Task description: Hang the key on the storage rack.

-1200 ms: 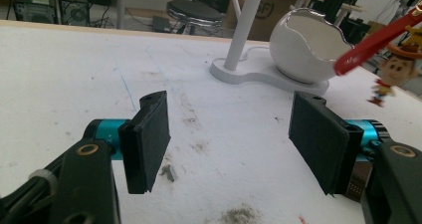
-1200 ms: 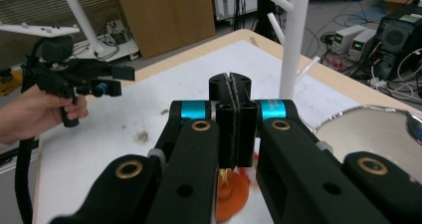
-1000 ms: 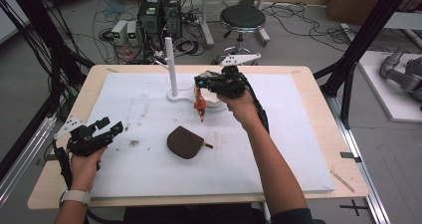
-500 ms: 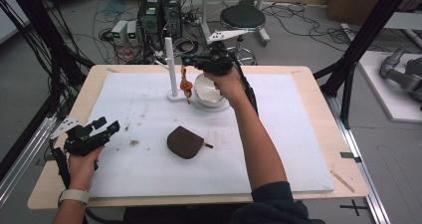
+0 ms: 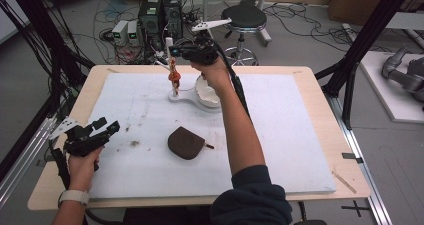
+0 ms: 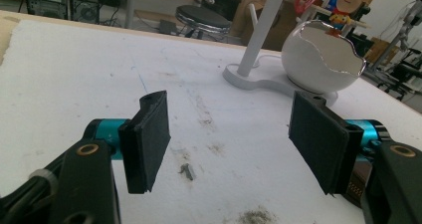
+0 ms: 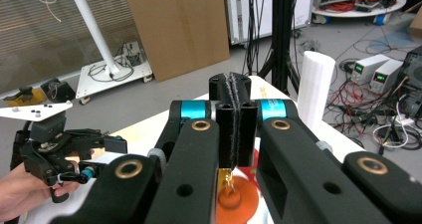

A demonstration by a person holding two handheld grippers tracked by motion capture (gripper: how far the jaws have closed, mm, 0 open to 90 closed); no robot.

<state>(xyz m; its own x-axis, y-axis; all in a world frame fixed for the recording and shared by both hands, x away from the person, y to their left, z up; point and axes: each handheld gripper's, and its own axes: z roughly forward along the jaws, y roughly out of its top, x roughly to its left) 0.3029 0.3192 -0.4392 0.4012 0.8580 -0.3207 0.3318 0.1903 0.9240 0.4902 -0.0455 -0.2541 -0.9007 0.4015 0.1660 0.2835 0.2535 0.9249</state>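
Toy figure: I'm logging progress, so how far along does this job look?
Done: the toy figure hangs clear of the mat, pinched in the shut right gripper. In hand: holding it at the white post. Left: probably hooking it there and letting go; the left gripper sits open, idle.

The right gripper (image 5: pixel 176 50) has travelled toward twelve o'clock, from above the middle of the white mat to the top of the white post (image 5: pixel 170 60) at the table's far edge. The orange figure (image 5: pixel 174 77) hanging from its closed jaws has gone along and risen, from beside the eggshell bowl (image 5: pixel 206 92) to alongside the post's upper part. The person's right forearm has stretched farther forward.
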